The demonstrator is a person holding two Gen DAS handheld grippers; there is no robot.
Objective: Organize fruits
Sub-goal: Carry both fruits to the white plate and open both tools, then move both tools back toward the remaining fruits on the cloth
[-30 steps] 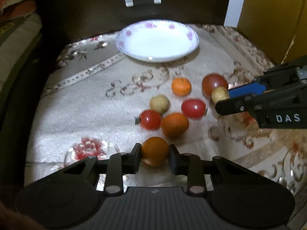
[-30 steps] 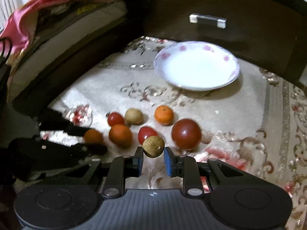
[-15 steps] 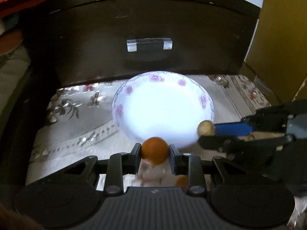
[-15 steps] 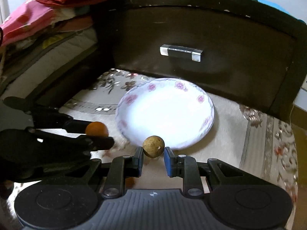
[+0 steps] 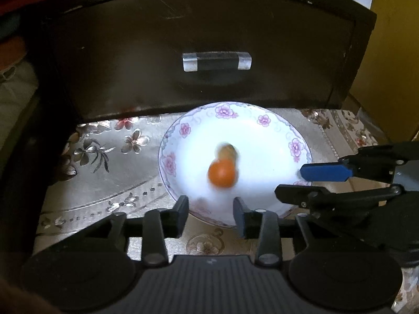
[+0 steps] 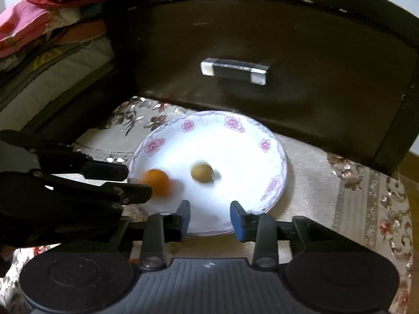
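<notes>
Both jaws have just been opening and hold nothing: left gripper and right gripper sit at the plate near rim. Orange and brown fruit lie blurred on the plate. Risk: they roll over the shallow rim or get knocked by a finger on retreat

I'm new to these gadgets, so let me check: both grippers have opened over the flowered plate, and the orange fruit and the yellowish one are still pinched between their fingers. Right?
Not quite. Both grippers, left gripper and right gripper, have just been opening and nothing is between their fingers. The orange fruit and the yellowish fruit are already on the plate, as the right wrist view shows.
</notes>
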